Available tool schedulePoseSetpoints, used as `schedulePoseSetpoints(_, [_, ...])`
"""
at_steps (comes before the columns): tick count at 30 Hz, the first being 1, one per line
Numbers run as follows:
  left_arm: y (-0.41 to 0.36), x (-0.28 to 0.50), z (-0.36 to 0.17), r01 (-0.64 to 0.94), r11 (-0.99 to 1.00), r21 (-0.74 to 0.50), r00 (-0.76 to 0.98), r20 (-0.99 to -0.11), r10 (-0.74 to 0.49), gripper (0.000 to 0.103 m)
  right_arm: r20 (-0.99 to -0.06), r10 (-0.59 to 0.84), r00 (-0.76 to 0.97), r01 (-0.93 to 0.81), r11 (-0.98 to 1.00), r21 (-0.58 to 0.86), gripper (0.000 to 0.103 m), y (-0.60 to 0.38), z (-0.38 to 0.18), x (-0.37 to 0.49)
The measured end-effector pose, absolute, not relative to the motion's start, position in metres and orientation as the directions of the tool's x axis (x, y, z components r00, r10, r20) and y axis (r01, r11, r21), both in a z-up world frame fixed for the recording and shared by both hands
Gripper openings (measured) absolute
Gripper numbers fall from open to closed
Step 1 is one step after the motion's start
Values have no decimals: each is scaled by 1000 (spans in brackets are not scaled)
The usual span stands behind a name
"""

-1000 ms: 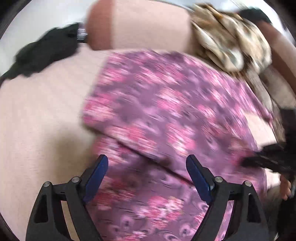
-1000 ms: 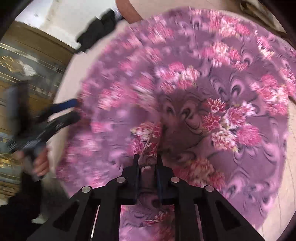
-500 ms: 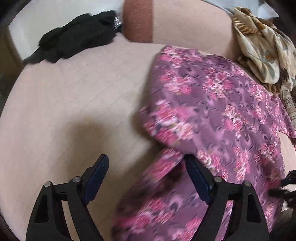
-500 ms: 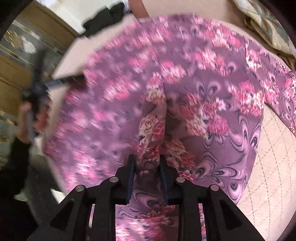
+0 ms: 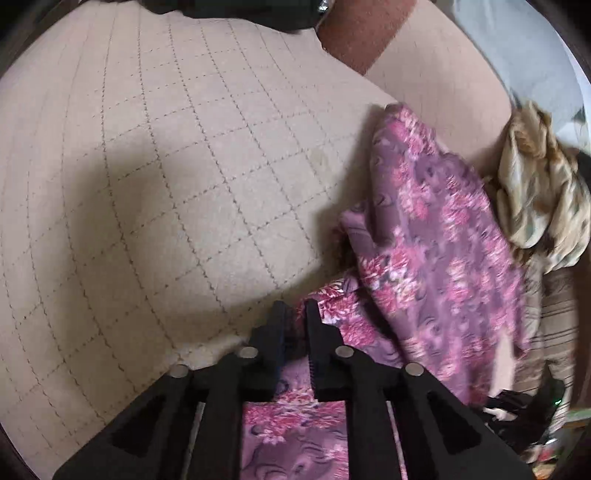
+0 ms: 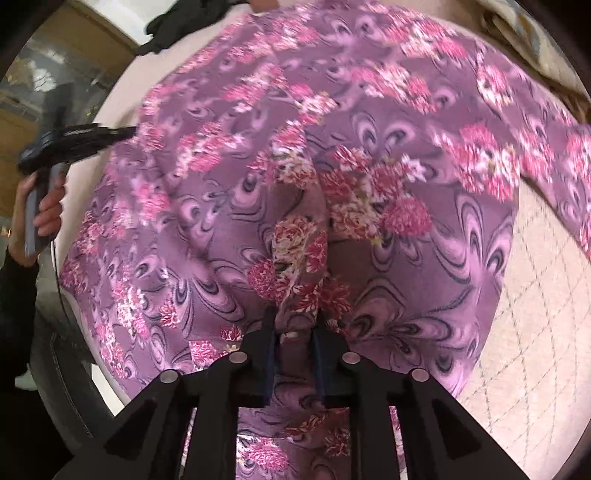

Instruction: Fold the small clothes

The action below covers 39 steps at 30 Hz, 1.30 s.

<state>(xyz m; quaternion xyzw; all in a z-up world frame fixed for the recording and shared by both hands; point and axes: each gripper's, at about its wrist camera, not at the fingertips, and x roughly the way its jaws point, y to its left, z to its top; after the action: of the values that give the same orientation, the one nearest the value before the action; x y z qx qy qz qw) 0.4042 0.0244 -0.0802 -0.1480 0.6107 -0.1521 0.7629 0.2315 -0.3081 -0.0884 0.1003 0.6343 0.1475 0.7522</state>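
Note:
A purple garment with pink flowers [image 5: 436, 229] lies rumpled on a beige quilted cushion [image 5: 166, 184]. My left gripper [image 5: 295, 314] points down at the garment's left edge. Its jaws are closing, with a narrow gap still showing at the tips and cloth lying under and between the fingers. In the right wrist view the same garment [image 6: 369, 110] fills the picture. My right gripper [image 6: 295, 325] holds a raised fold of it, and its jaws are opening while the fold still fills the gap. The left gripper [image 6: 122, 131] shows there at the cloth's left edge, held by a hand [image 6: 40, 210].
A black garment [image 5: 240, 11] lies at the far end of the cushion beside a reddish-brown bolster [image 5: 354, 33]. A tan patterned cloth [image 5: 535, 192] is heaped to the right of the purple garment. Bare quilted cushion stretches to the left. A room with wooden furniture [image 6: 55, 74] lies beyond the cushion's edge.
My left gripper has swung left off the garment's middle to its edge, and its wide jaws have drawn close together. The right jaws have spread a little around the fold.

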Motion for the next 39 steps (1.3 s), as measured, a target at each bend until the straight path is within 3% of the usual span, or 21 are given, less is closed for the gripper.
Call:
schedulePoseSetpoints(1, [25, 405, -73, 52, 919, -392, 223, -892, -393, 42, -922, 349, 166, -97, 936, 337, 59, -309, -84, 231])
schedulePoseSetpoints(3, [29, 403, -54, 57, 919, -390, 289, -875, -389, 50, -915, 328, 233, -97, 945, 314, 80, -310, -70, 232])
schedulePoseSetpoints(8, [32, 435, -50, -37, 825, -564, 275, -799, -534, 50, -781, 486, 391, -161, 872, 462, 80, -311, -16, 242])
schedulePoseSetpoints(9, [25, 446, -60, -64, 817, -574, 246, -802, -544, 47, -721, 548, 424, -170, 830, 530, 80, -312, -2, 253])
schedulePoseSetpoints(11, [11, 464, -82, -109, 785, -610, 187, -788, -586, 29, -645, 612, 457, -163, 771, 616, 81, -306, 13, 284])
schedulePoseSetpoints(12, [7, 467, -91, -126, 776, -618, 170, -784, -597, 22, -644, 609, 463, -155, 771, 618, 81, -298, 18, 307])
schedulePoseSetpoints(17, [24, 456, -117, -231, 673, -703, 223, -711, -667, 20, -695, 593, 407, -96, 784, 613, 81, -274, 3, 437])
schedulePoseSetpoints(20, [29, 458, -122, -263, 640, -722, 235, -692, -683, 9, -732, 564, 381, -20, 797, 603, 76, -264, -31, 511])
schedulePoseSetpoints(24, [37, 459, -125, -270, 603, -750, 252, -660, -708, 6, -725, 572, 382, 81, 761, 643, 58, -248, -79, 570])
schedulePoseSetpoints(26, [44, 458, -116, -257, 584, -770, 288, -638, -714, 5, -742, 562, 367, 102, 768, 632, 28, -239, -93, 584])
schedulePoseSetpoints(27, [51, 456, -110, -257, 575, -777, 314, -630, -711, 5, -750, 554, 360, 107, 775, 623, 5, -238, -94, 588])
schedulePoseSetpoints(28, [63, 456, -104, -264, 557, -787, 353, -616, -704, 5, -747, 549, 375, 108, 775, 623, 4, -239, -91, 590])
schedulePoseSetpoints(32, [76, 460, -108, -289, 559, -777, 375, -629, -681, 5, -709, 498, 498, 123, 770, 627, 3, -257, -66, 586])
schedulePoseSetpoints(35, [71, 463, -119, -308, 609, -731, 341, -683, -646, 7, -768, 465, 441, 132, 813, 568, 5, -246, -82, 598])
schedulePoseSetpoints(36, [70, 464, -121, -312, 612, -727, 327, -687, -649, 13, -792, 451, 411, 128, 832, 540, 8, -241, -87, 601])
schedulePoseSetpoints(38, [76, 460, -112, -321, 627, -710, 346, -704, -620, 23, -823, 397, 406, 151, 859, 489, 28, -239, -79, 593])
schedulePoseSetpoints(39, [78, 458, -103, -312, 654, -690, 366, -722, -587, 31, -794, 420, 440, 130, 845, 519, 46, -242, -66, 577])
